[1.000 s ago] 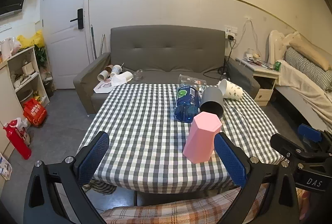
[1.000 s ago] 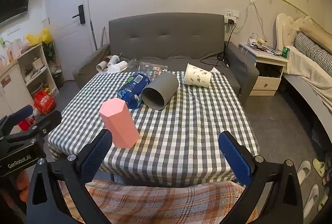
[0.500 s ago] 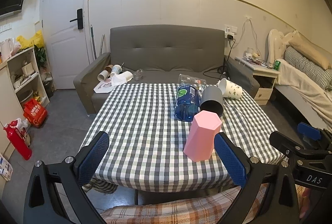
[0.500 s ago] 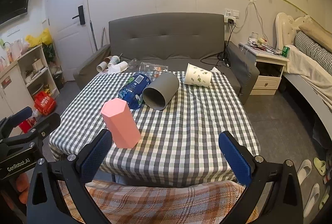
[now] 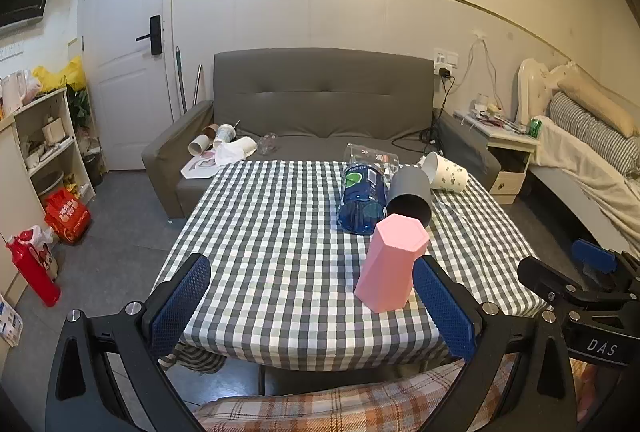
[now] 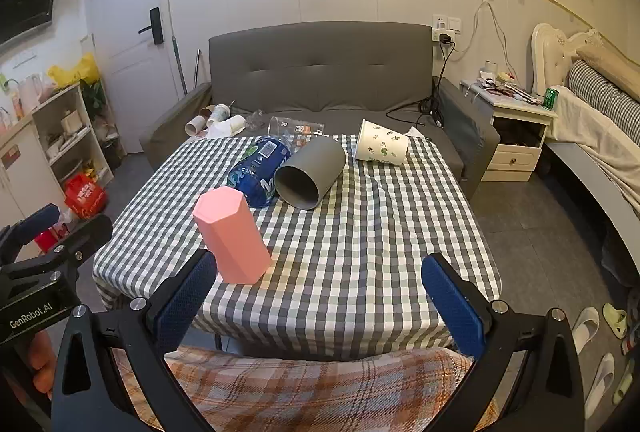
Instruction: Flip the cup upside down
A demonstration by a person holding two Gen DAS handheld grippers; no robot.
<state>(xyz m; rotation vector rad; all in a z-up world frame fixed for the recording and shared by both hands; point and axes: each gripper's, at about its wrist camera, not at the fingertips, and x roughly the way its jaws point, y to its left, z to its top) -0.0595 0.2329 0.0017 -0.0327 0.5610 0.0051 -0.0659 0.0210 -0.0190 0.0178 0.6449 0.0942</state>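
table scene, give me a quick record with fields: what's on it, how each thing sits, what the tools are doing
surface: table with a checked cloth
pink cup: standing, closed end on top, near the front left
grey cup: on its side, opening facing the cameras
blue bottle: on its side, left of the grey cup, the two close together
paper cup: on its side near the far edge
left tool: open, holding nothing
right tool: open, holding nothing

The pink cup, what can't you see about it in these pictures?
- Pink cup: its underside, in both views; it sits on the table.
- Its far side, left wrist view: the cup itself hides it.
- Inside: hidden; the top face looks closed.
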